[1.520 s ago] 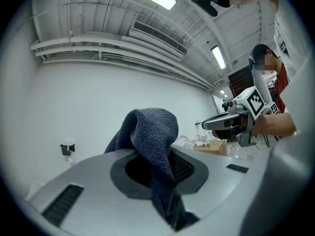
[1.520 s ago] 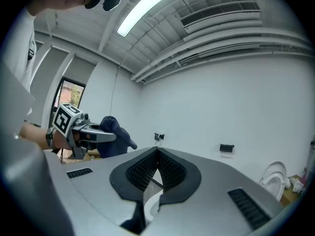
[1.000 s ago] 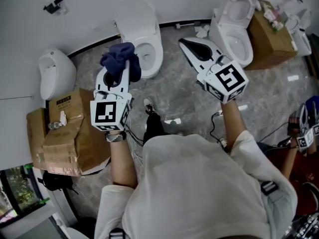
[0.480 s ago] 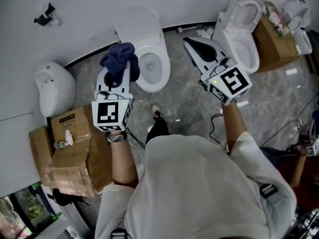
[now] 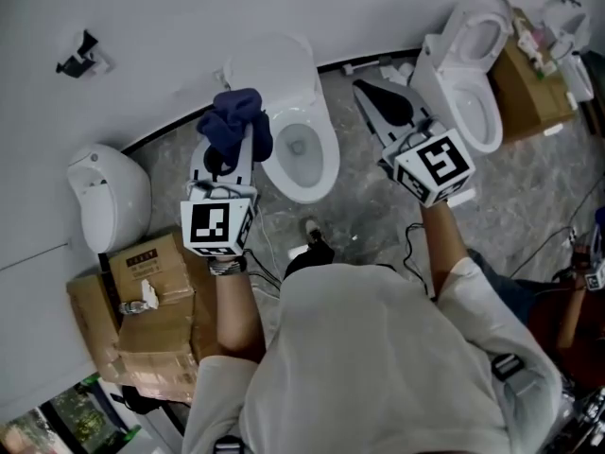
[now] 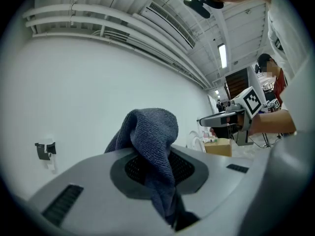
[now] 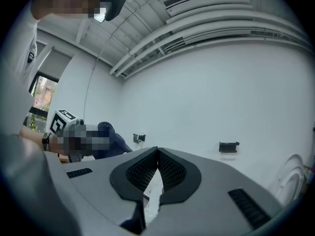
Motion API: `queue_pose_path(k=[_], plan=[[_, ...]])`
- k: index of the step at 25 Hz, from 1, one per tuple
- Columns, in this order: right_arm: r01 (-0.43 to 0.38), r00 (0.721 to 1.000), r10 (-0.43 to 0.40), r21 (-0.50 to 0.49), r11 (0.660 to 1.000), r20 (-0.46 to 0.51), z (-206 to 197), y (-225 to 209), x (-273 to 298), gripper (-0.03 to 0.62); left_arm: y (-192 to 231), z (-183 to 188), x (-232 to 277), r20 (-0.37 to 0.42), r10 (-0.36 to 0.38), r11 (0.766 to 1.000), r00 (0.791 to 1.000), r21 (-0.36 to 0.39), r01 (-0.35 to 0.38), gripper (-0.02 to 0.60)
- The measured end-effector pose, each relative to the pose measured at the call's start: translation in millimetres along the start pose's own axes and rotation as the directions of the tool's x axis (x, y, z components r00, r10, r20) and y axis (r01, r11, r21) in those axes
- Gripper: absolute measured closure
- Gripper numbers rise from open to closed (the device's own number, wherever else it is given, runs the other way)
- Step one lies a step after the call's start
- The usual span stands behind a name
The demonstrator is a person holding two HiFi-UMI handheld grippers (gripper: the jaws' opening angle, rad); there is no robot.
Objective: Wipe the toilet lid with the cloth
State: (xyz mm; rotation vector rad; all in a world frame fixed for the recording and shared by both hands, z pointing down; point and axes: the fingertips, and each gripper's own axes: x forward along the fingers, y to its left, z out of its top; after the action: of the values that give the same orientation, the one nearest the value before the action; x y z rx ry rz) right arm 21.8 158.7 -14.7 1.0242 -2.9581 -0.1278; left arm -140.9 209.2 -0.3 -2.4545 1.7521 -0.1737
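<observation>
Left hand-held gripper clamps the cloth, aimed at the toilet lid ready to wipe, while right hand-held gripper is pinched closed, empty.

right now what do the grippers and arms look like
The left gripper and right gripper are white with black-lined jaws, each carrying a white cube with black square markers. The person wears a pale short-sleeved shirt and a band on the left wrist.

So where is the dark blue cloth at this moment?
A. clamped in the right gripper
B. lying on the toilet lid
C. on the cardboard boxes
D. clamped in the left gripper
D: the cloth is pinched between the jaws of the left gripper, while the right gripper is shut on nothing.
</observation>
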Motion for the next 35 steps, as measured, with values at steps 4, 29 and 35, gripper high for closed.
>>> queue_pose_path(k=[4, 29, 35], plan=[[0.032, 0.999, -0.032, -0.001, 0.999, -0.043, -17, -16, 34, 0.566, 32, -22, 29, -0.057, 0.015, 1.0, 0.998, -0.011, -0.015, 0.526], [0.114, 0.982, -0.106, 0.046, 0.992, -0.154, -141, -102, 191, 0.565, 131, -155, 171, -0.087, -0.04, 0.988, 0.995, -0.154, 0.026, 0.531], [0.146, 0.98, -0.134, 0.081, 0.986, -0.146, -188, -137, 216, 0.565, 149, -200, 217, -0.132, 0.004, 0.986, 0.991, -0.165, -0.026, 0.525]])
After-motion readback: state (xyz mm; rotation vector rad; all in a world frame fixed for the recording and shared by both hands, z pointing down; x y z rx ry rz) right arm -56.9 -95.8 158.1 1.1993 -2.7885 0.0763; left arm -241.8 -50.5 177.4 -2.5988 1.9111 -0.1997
